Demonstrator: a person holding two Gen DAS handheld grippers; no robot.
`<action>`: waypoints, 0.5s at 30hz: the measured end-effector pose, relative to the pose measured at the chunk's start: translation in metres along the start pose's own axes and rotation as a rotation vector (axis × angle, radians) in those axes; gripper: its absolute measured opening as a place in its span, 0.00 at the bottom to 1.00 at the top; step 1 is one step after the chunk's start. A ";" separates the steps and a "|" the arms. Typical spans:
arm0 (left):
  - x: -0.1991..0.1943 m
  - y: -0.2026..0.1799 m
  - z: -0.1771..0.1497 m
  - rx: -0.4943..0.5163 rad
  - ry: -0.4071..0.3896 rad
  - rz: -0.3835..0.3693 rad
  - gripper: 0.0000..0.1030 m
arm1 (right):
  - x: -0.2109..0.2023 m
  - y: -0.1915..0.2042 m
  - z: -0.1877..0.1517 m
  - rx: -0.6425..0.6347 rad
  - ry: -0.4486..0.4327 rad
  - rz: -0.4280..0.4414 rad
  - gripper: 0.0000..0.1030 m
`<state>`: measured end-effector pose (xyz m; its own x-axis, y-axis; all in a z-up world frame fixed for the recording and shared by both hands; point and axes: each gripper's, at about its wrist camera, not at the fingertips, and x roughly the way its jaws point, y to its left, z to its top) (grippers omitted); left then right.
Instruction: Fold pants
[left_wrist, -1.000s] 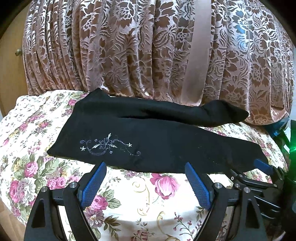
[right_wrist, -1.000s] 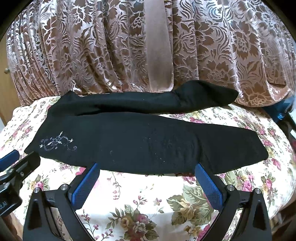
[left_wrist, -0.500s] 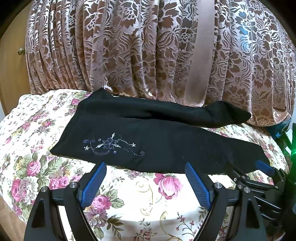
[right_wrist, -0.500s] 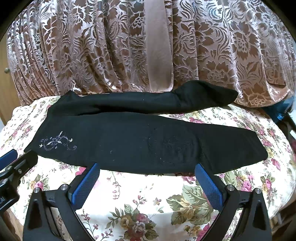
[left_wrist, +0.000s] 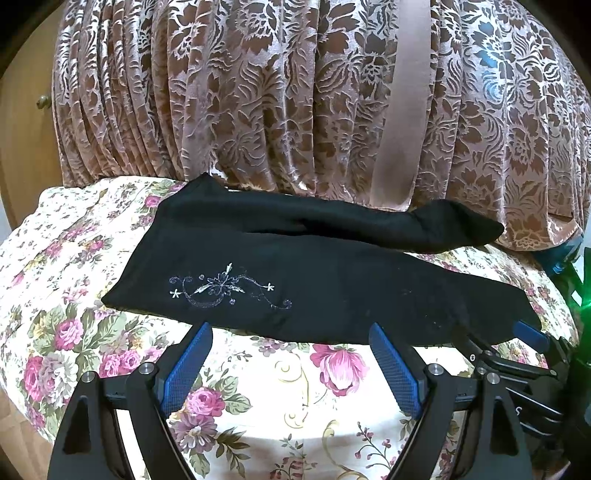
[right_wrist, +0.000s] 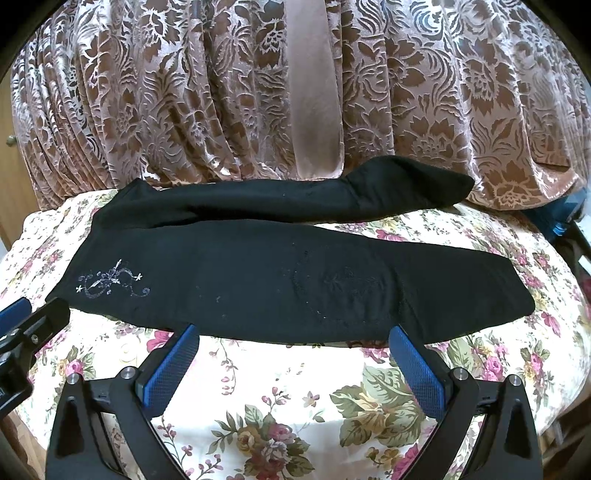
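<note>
Blue pads: the left gripper (left_wrist: 290, 363), black-framed with blue textured pads, fills the bottom of the left wrist view, jaws spread wide, nothing between them.
Right claw: the right gripper (right_wrist: 293, 367), same build, stands released at the bottom of the right wrist view, tips just short of the cloth's near edge.
Cut off: each gripper shows in the other's view only as a blue tip and black linkage at the frame's side; its base runs out of frame.
Hard to make out: a teal object (right_wrist: 565, 218) at the right edge, partly hidden; faint stitching mid-leg in the right wrist view.
Task's thing: black pants (left_wrist: 314, 288) lie flat across the centre of both views, two legs side by side running left to right, the far leg ending in a sock-like foot at upper right.
Detail: pale floral embroidery (left_wrist: 225, 288) on the near leg, left of centre.
Underneath: cream rose-printed bedspread (left_wrist: 332, 369).
Behind: brown-and-pink floral curtain (left_wrist: 277, 92) across the top.
</note>
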<state>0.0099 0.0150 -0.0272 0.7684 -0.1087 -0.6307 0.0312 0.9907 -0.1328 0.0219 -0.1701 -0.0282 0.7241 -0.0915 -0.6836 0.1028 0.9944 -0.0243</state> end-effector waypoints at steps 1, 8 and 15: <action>0.001 0.001 0.000 -0.001 0.003 -0.001 0.86 | 0.001 0.000 0.000 0.000 0.002 0.001 1.00; 0.035 0.053 -0.006 -0.173 0.132 -0.082 0.98 | 0.021 -0.051 -0.011 0.192 0.080 0.216 1.00; 0.070 0.156 -0.021 -0.427 0.230 -0.066 0.99 | 0.052 -0.160 -0.050 0.594 0.166 0.332 1.00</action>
<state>0.0553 0.1602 -0.1086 0.6112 -0.2332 -0.7563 -0.2268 0.8640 -0.4496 0.0091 -0.3312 -0.0970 0.6728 0.2684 -0.6895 0.2837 0.7671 0.5754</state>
